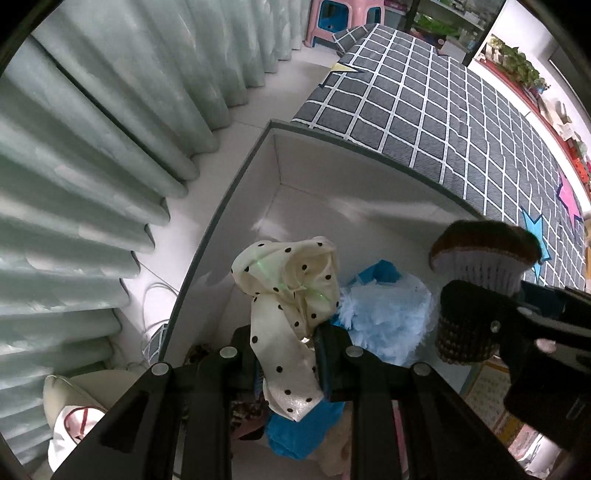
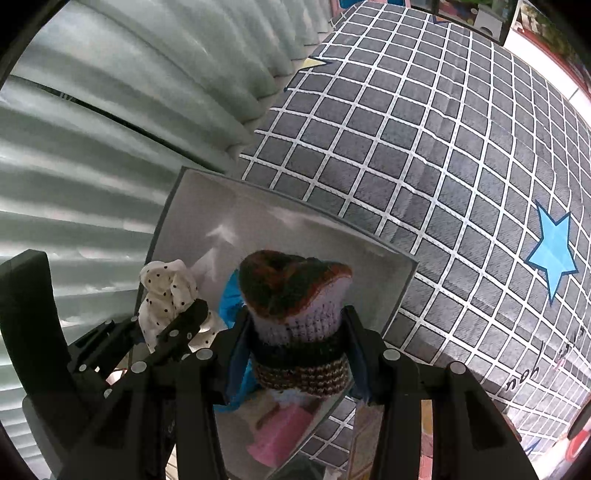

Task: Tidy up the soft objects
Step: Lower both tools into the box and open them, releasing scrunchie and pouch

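Note:
My left gripper (image 1: 284, 343) is shut on a cream cloth with black polka dots (image 1: 291, 291) and holds it above the white storage box (image 1: 295, 173). My right gripper (image 2: 295, 336) is shut on a crocheted toy (image 2: 295, 317) with a brown cap, white middle and dark striped base, also held over the box (image 2: 192, 206). The toy (image 1: 476, 258) and right gripper (image 1: 476, 314) show at the right of the left wrist view. The polka-dot cloth (image 2: 166, 295) and left gripper (image 2: 173, 325) show at the left of the right wrist view. A fluffy light blue item (image 1: 388, 314) and a blue cloth (image 1: 295, 432) lie in the box.
The box stands between pale green curtains (image 1: 92, 166) and a bed with a grey checked cover (image 1: 461, 122). White cables (image 1: 155, 306) lie on the floor by the curtains. A pink stool (image 1: 343, 18) stands far back. A pink item (image 2: 284, 435) lies low in the box.

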The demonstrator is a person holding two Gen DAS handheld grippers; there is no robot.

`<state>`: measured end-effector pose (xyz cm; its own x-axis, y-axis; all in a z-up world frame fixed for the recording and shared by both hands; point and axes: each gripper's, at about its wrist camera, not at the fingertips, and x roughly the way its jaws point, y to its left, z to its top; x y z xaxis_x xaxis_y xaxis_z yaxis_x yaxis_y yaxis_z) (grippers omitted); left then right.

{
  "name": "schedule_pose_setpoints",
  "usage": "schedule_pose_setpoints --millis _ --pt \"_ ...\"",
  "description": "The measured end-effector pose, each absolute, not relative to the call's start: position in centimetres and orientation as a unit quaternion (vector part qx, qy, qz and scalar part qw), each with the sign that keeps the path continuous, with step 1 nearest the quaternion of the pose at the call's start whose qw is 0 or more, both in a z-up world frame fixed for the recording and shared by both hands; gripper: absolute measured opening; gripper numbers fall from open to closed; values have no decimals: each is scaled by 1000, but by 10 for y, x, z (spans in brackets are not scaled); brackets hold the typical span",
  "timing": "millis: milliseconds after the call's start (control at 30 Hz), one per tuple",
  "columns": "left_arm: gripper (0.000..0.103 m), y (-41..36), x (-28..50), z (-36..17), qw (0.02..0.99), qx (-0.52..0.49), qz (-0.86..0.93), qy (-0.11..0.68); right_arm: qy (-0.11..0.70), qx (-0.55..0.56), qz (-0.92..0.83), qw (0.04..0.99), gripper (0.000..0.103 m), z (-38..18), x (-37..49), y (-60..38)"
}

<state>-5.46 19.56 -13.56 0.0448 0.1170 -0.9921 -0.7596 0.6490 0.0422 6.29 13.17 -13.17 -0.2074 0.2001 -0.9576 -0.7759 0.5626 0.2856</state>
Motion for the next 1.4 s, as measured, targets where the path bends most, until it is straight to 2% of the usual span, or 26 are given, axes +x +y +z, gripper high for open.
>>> schedule_pose_setpoints --millis 1000,1133,1200,1267,1367,1400 --pt "25 198 -49 -146 666 -266 320 620 668 -225 404 583 49 -145 61 134" --pt "28 199 -50 -148 666 -268 318 619 669 -227 404 582 49 -147 62 134" --pt "38 199 -51 -146 672 -273 316 612 669 -227 404 582 49 -147 62 134" --pt "67 198 -52 -143 680 -271 317 603 667 -228 404 583 49 -147 61 134" --pt "80 196 -55 -135 687 -249 336 594 664 -224 406 586 52 -144 61 131" --pt "80 196 -56 -133 689 -248 337 591 663 -222 408 588 64 -143 61 130"
